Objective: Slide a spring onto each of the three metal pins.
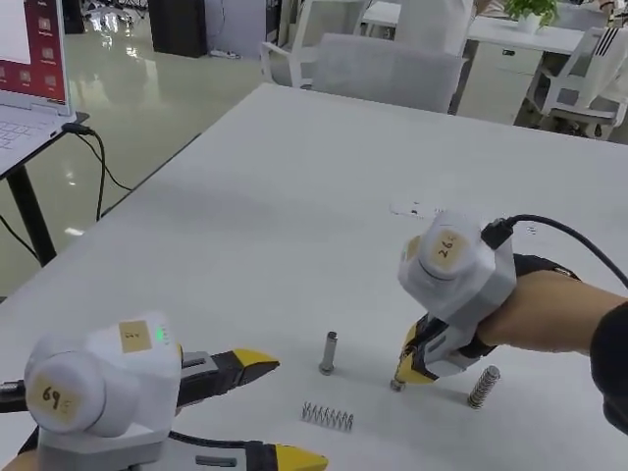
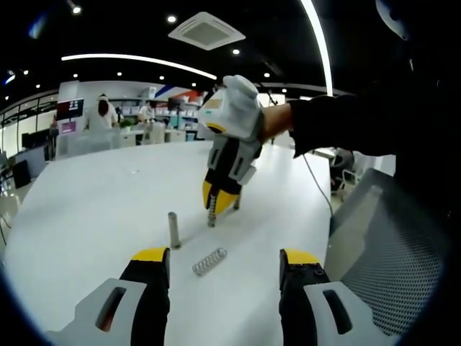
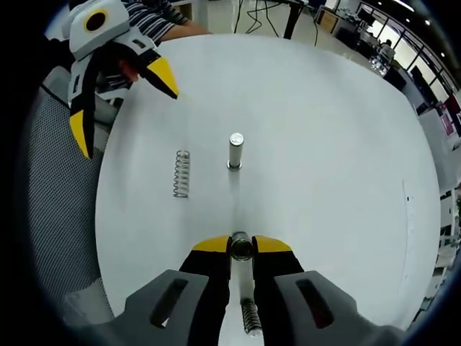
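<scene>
On the white table (image 1: 245, 226) a bare metal pin (image 1: 328, 353) (image 2: 173, 229) (image 3: 235, 150) stands upright. A loose spring (image 1: 327, 417) (image 2: 209, 261) (image 3: 181, 173) lies flat just in front of it. My right gripper (image 1: 410, 365) (image 2: 220, 202) (image 3: 241, 249) points down, shut on a spring (image 3: 248, 315) at a second pin (image 1: 397, 383). To its right, a third pin (image 1: 483, 387) stands with a spring around it. My left gripper (image 1: 280, 410) (image 2: 225, 256) (image 3: 124, 114) is open and holds nothing, its jaws wide apart near the loose spring.
A laptop (image 1: 29, 59) stands on a separate stand at the far left, with a black cable (image 1: 103, 167) hanging down. A grey chair (image 1: 388, 69) is at the table's far edge. The right gripper's cable (image 1: 569, 235) trails off to the right.
</scene>
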Motion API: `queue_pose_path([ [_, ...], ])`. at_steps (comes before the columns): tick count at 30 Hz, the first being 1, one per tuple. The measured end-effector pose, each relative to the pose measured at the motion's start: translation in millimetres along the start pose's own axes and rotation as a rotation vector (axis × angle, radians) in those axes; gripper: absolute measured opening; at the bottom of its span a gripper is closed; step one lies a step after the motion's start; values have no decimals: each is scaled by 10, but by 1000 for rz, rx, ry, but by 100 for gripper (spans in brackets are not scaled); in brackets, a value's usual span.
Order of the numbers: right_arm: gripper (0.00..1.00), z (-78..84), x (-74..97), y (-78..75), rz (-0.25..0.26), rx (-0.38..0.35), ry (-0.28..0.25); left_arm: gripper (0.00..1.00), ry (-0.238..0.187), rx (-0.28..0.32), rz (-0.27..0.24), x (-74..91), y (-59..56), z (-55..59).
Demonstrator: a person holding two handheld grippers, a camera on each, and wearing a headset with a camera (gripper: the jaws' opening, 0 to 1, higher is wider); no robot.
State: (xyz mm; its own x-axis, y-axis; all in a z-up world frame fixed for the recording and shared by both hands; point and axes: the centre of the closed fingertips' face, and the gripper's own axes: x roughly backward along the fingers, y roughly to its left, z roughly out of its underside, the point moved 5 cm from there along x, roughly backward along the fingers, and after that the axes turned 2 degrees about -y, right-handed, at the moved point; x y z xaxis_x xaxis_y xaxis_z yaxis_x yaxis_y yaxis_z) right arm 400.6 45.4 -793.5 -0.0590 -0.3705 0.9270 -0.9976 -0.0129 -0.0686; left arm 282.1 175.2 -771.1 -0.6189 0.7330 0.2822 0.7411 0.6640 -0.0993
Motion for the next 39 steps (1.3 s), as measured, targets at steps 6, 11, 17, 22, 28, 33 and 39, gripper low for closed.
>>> queue_pose_path([
  [6, 9, 32, -34, -8, 1, -11, 1, 56, -2, 1, 0, -3, 2, 3],
  [11, 9, 59, -79, -15, 8, -15, 7, 56, 1, 2, 1, -4, 1, 13],
  [17, 9, 46, -78, -21, 7, -20, 3, 56, -2, 2, -1, 0, 11, 6],
  [22, 10, 52, -73, -35, 16, -18, 2, 56, -2, 1, 2, -8, 5, 9],
  [28, 15, 67, -43, -36, 23, -28, -5, 55, -3, -1, 5, -19, 3, 5],
  [33, 18, 22, 35, -13, 34, -20, -17, 55, -2, -3, 10, -28, -3, -1],
  [39, 20, -124, 185, 47, 49, 6, -43, 55, 1, -6, 17, -34, -18, 9],
])
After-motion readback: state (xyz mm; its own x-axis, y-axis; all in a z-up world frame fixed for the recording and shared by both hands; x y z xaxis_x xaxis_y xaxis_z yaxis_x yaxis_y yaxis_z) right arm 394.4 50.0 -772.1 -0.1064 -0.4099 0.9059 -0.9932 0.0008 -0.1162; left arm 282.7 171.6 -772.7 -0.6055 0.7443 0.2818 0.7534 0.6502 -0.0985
